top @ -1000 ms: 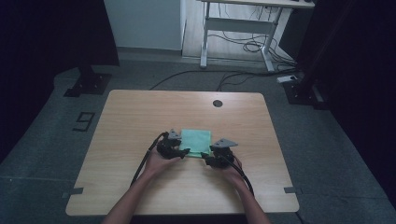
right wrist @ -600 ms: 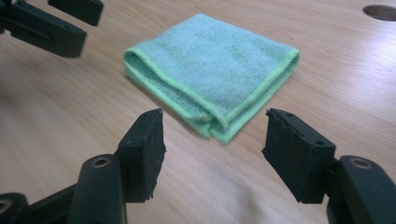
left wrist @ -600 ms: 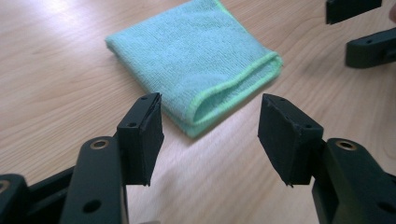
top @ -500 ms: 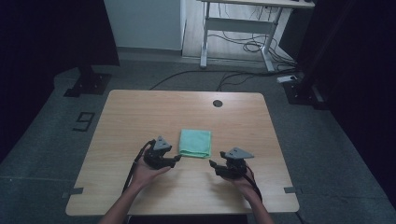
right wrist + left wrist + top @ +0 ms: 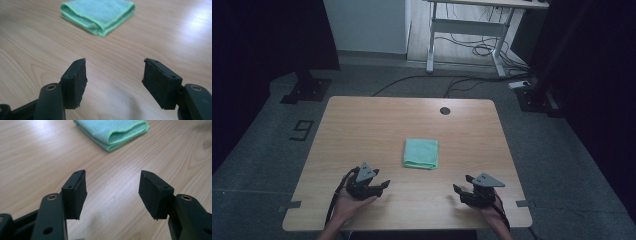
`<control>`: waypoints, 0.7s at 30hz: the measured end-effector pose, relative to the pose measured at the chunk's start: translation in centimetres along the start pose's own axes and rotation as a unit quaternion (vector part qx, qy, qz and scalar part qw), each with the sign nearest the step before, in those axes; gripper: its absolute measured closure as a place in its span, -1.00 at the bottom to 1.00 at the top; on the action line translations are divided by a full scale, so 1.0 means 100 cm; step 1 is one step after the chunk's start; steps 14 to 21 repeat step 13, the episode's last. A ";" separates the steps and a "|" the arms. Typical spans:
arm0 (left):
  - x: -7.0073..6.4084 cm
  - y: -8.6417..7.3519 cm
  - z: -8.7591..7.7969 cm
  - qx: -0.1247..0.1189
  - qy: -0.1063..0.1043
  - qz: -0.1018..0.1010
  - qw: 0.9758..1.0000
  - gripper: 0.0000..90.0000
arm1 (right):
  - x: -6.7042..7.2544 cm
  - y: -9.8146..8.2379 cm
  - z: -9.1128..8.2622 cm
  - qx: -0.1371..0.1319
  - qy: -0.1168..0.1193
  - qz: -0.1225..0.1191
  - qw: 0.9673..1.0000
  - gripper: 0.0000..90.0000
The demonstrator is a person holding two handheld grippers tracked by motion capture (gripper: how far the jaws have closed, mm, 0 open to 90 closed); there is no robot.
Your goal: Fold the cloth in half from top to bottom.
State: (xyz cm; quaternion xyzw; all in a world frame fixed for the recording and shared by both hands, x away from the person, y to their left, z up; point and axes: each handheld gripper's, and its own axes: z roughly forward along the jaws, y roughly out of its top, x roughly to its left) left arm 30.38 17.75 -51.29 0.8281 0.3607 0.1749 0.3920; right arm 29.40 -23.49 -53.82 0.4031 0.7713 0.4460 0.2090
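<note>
The bench (image 5: 362,125) has a light wood top with rounded corners. A green cloth (image 5: 421,153) lies flat on it, folded, near the middle. A small dark round hole (image 5: 445,110) sits near the far edge. The bench stands on a grey floor (image 5: 272,150).

The right hand-held gripper (image 5: 113,82) hovers over the pale wooden surface (image 5: 32,50), jaws spread wide with nothing between them; a folded green cloth (image 5: 98,15) lies well ahead, untouched.
</note>
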 end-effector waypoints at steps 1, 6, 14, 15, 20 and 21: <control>0.001 -0.002 0.000 0.001 -0.001 -0.004 1.000 -0.13 | -0.002 -0.003 -0.001 0.002 -0.001 0.002 1.000 -0.22; 0.004 -0.001 0.003 0.002 -0.005 -0.010 1.000 -0.15 | -0.005 -0.007 -0.002 0.005 -0.005 0.007 1.000 -0.24; 0.009 -0.002 0.008 0.009 0.003 -0.013 1.000 -0.18 | -0.004 -0.004 0.007 0.015 -0.007 0.006 1.000 -0.30; 0.009 -0.002 0.008 0.009 0.003 -0.013 1.000 -0.18 | -0.004 -0.004 0.007 0.015 -0.007 0.006 1.000 -0.30; 0.009 -0.002 0.008 0.009 0.003 -0.013 1.000 -0.18 | -0.004 -0.004 0.007 0.015 -0.007 0.006 1.000 -0.30; 0.009 -0.002 0.008 0.009 0.003 -0.013 1.000 -0.18 | -0.004 -0.004 0.007 0.015 -0.007 0.006 1.000 -0.30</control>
